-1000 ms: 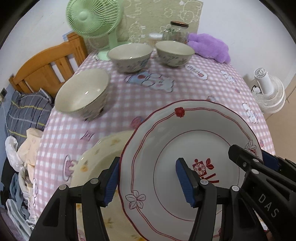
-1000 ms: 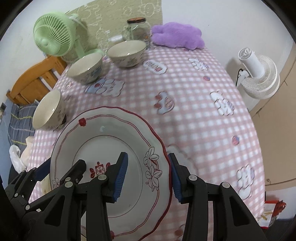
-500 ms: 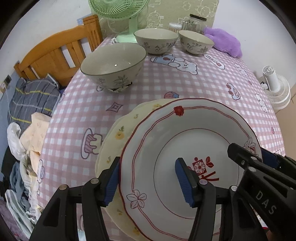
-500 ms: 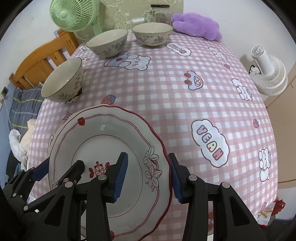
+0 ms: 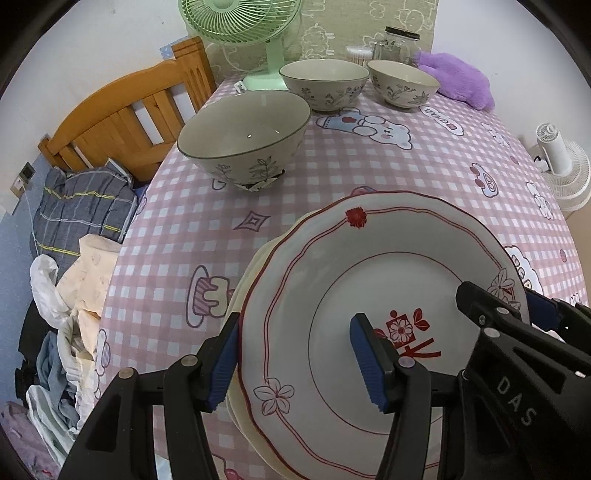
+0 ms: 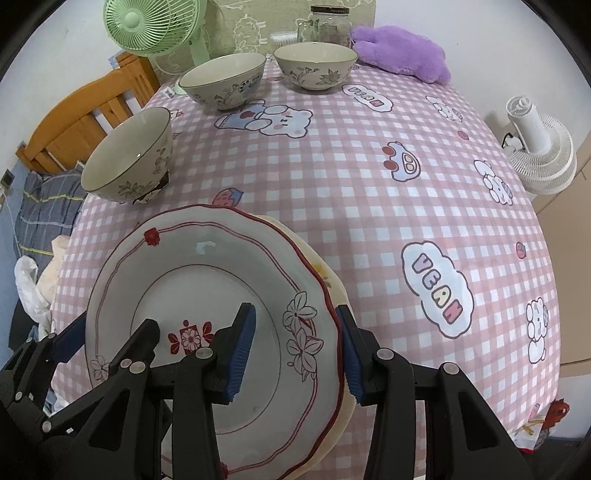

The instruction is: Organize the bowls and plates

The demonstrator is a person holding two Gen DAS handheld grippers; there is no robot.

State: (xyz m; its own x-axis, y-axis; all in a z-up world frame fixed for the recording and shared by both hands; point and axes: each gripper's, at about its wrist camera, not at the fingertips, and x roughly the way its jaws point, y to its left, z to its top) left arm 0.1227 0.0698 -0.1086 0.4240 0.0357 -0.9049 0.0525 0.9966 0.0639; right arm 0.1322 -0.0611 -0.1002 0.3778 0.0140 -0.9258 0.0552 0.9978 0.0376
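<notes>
A white plate with a red rim [image 5: 384, 280] [image 6: 207, 273] lies on top of a cream plate [image 5: 240, 295] [image 6: 332, 284] at the near edge of the table. My left gripper [image 5: 295, 356] straddles the white plate's left rim, one pad over the plate and one outside it. My right gripper [image 6: 295, 349] straddles its right rim the same way. Both jaws look wide with gaps beside the rim. Three floral bowls stand on the cloth: one near left [image 5: 245, 138] [image 6: 129, 155] and two at the back [image 5: 325, 85] [image 5: 402, 83].
Pink checked tablecloth [image 6: 369, 184]. A green fan [image 5: 251, 33], a glass jar [image 5: 397, 46] and a purple plush [image 5: 458, 79] stand at the back edge. A wooden bed frame [image 5: 122, 114] and clothes are left of the table, a white fan [image 6: 539, 151] right.
Both grippers lowered the white plate toward the table until it sits on the cream plate. The view dropped and the bowls now look closer.
</notes>
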